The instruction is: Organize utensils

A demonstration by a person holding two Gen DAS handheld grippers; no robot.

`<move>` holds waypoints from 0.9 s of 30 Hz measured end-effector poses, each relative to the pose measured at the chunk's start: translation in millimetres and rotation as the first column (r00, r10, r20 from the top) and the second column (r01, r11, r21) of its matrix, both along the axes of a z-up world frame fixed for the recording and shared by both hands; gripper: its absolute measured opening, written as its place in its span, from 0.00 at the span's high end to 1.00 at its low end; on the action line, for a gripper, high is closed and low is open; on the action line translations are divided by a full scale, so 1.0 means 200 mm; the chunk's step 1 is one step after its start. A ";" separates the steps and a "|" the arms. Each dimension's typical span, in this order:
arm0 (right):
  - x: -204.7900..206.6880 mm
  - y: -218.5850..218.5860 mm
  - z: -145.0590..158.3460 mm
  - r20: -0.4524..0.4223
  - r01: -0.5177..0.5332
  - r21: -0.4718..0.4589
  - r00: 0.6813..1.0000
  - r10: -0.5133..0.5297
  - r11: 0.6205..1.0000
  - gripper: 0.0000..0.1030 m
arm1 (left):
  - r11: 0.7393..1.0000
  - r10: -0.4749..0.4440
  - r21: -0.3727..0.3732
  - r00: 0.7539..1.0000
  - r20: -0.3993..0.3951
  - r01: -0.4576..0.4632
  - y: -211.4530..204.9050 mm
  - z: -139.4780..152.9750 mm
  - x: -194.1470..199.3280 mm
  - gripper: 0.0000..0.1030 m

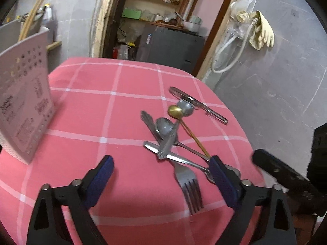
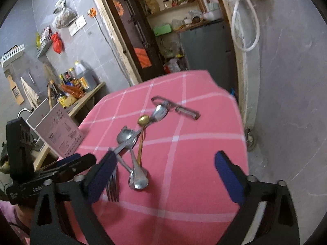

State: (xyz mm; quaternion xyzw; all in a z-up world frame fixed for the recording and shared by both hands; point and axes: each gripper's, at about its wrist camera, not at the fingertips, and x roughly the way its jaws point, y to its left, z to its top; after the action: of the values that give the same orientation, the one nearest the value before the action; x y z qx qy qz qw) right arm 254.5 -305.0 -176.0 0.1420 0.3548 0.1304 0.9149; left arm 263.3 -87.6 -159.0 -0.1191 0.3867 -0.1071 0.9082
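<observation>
A pile of steel utensils lies on the pink checked tablecloth (image 1: 85,110): a fork (image 1: 189,185), crossed spoons (image 1: 164,126), a gold spoon (image 1: 175,110) and a peeler (image 1: 200,104). A white perforated utensil holder (image 1: 24,102) stands at the left. My left gripper (image 1: 161,163) is open and empty, just short of the pile. My right gripper (image 2: 165,159) is open and empty over the cloth, with the fork (image 2: 112,185), spoons (image 2: 139,175), gold spoon (image 2: 143,119) and peeler (image 2: 179,107) ahead. The holder (image 2: 59,132) shows at its left.
The small table ends close behind the peeler, with a grey tiled floor (image 1: 276,94) to the right. A doorway with shelves and a grey fridge (image 1: 169,45) is behind. A counter with bottles (image 2: 77,89) stands left of the table.
</observation>
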 end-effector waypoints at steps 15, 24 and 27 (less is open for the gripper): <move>-0.03 0.12 -0.12 -0.087 -0.074 0.090 0.993 0.082 0.993 0.81 | 0.986 -0.100 -0.147 0.983 -0.157 0.077 -0.07 -0.11 0.06 0.70; -0.04 0.11 -0.12 -0.091 -0.053 0.131 0.994 0.065 0.990 0.86 | 0.981 -0.084 -0.189 0.976 -0.202 0.046 -0.06 -0.11 0.10 0.88; -0.06 0.11 -0.11 -0.093 -0.053 0.129 0.994 0.065 0.990 0.86 | 0.977 -0.083 -0.209 0.972 -0.218 0.037 -0.05 -0.11 0.10 0.90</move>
State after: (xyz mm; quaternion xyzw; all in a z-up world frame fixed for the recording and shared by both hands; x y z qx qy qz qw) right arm 242.5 -282.6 -198.4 0.1952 0.3937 0.1729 0.8815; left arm 284.0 -97.0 -180.4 -0.2111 0.4778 -0.1596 0.8377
